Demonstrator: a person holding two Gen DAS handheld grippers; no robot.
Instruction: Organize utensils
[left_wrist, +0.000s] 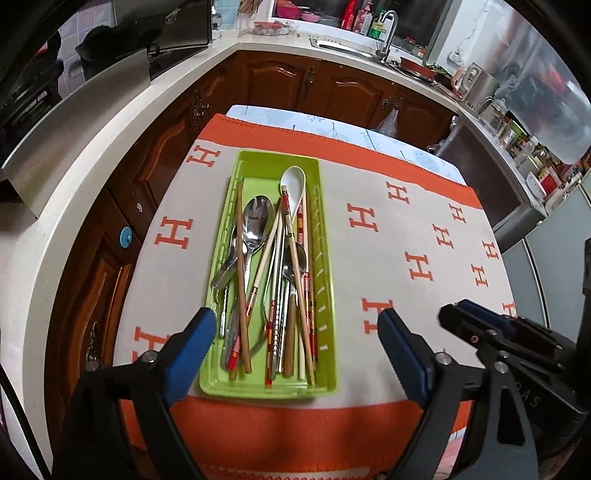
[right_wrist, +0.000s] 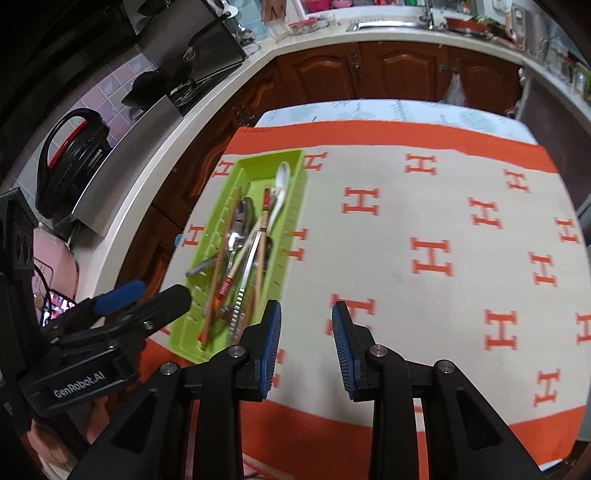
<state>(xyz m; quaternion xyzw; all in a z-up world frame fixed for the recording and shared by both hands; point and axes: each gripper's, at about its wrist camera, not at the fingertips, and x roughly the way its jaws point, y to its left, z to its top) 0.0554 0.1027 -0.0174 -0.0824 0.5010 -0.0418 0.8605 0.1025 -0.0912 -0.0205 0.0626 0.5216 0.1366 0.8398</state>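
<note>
A kitchen wraps round me: dark wooden cabinets (left_wrist: 332, 88) under a pale counter (left_wrist: 92, 147), with a sink (left_wrist: 354, 48) at the far side. Before me is a table under an orange and beige cloth (left_wrist: 424, 229) printed with letter H's.

The green tray (left_wrist: 236, 387) is my landmark. It lies lengthwise on the cloth's left part, and all the utensils I can find lie inside it, in one loose heap: a white ceramic spoon (left_wrist: 293, 184) at its far end, a big steel spoon (left_wrist: 256, 221) just left of that, wooden and patterned chopsticks (left_wrist: 295, 266) crossing smaller steel pieces down to the near end. I see nothing lying on the cloth outside the tray.

My left gripper (left_wrist: 295, 354) hangs above the tray's near end, jaws wide and empty. My right gripper (right_wrist: 306, 347) is just right of the tray's near corner, over bare cloth, jaws narrowly parted with nothing between them.

I judge the gathering done, though the pile is crossed. To tidy further, I would take one chopstick from the top near its end, lift it clear before turning it, and lay it parallel to the tray's long wall so nothing underneath gets dragged.
</note>
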